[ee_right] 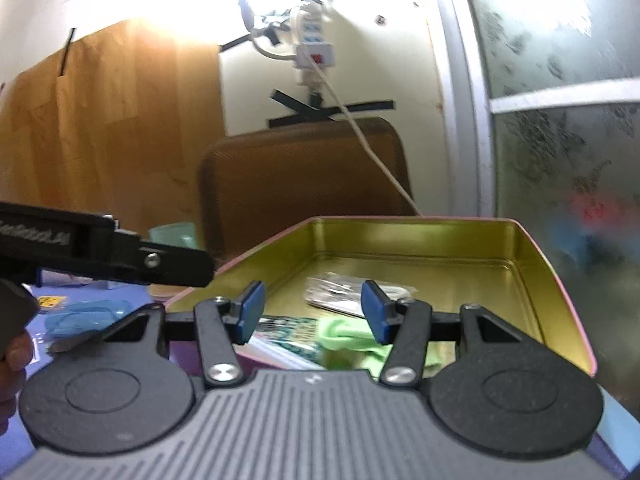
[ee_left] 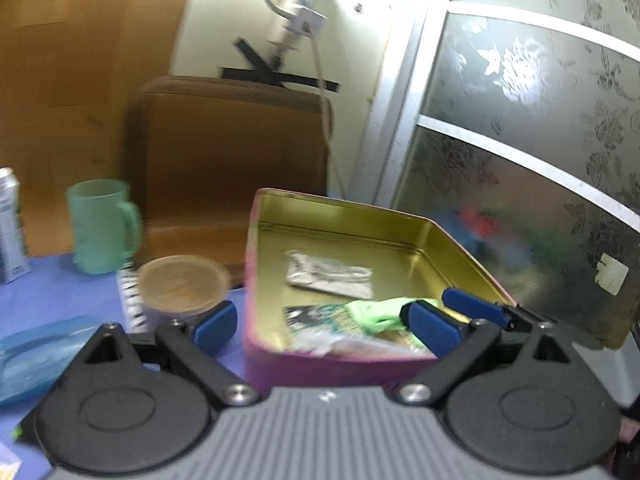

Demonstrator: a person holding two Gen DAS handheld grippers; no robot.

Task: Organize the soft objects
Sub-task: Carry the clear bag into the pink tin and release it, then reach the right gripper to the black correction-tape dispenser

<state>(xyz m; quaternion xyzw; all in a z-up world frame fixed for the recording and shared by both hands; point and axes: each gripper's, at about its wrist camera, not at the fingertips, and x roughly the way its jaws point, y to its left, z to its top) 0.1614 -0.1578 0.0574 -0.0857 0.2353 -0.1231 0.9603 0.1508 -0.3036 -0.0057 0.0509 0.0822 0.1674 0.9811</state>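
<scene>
Both grippers hung over the pink tin (ee_left: 320,364) with the gold inside, sitting on the purple-covered counter (ee_left: 60,292). Left gripper (ee_left: 320,322) had its fingers wide open, holding nothing; right gripper (ee_right: 310,312) was spread open and empty too. The green cloth (ee_left: 376,312) lay bunched in the tin's near end, at about 5 o'clock from the silver foil sachet (ee_left: 330,274). Next to it was a printed packet (ee_right: 288,330), writing too blurry to read. A teal mug (ee_left: 100,226) stood at 10 o'clock from the tin.
</scene>
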